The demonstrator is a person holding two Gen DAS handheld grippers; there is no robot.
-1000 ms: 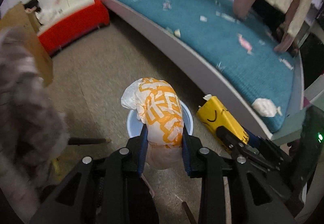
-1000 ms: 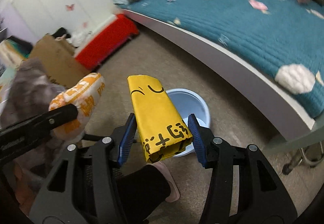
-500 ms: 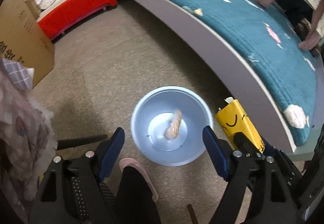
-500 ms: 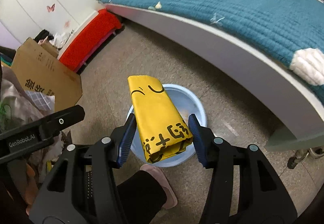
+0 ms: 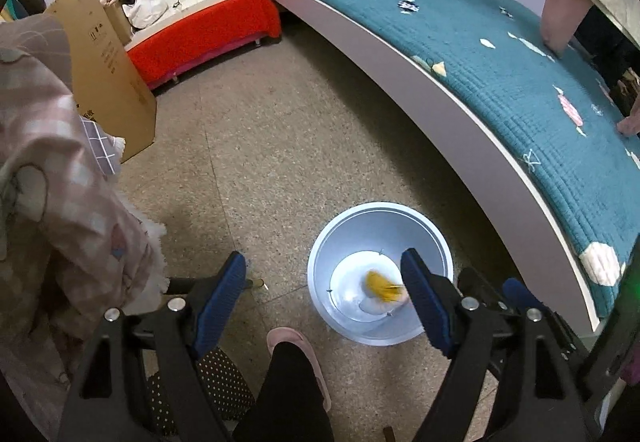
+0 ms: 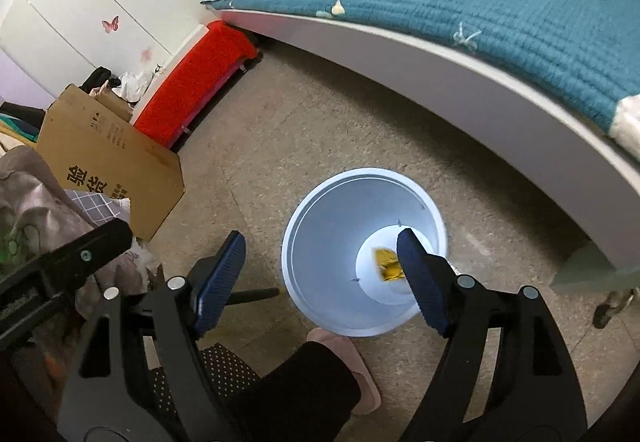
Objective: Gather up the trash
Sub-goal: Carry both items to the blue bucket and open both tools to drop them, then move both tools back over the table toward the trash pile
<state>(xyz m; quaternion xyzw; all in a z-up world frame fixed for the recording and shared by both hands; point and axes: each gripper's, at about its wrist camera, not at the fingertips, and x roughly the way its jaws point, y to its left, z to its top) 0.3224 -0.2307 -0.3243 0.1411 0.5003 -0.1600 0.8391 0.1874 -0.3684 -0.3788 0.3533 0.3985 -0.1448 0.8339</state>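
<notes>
A light blue bin [image 5: 344,242] stands on the floor beside the bed; it also shows in the right wrist view [image 6: 320,226]. A yellow wrapper [image 5: 380,284] lies at its bottom on a white wrapper [image 5: 372,307]; the right wrist view shows the yellow wrapper [image 6: 386,264] too. My left gripper [image 5: 324,298] is open and empty above the bin's left side. My right gripper [image 6: 322,278] is open and empty over the bin. A white crumpled wad [image 5: 600,262] lies on the teal bed cover, with small scraps [image 5: 436,68] further along.
The bed [image 5: 500,54] curves along the right. A cardboard box [image 5: 108,62] and a red bench [image 5: 200,34] stand at the left. Cloth [image 5: 48,182] hangs at the near left. The person's leg and pink slipper [image 5: 296,346] are near the bin.
The left gripper let the orange-and-white wrapper fall into the bin and opened. The right gripper then opened and the yellow wrapper dropped into the bin.
</notes>
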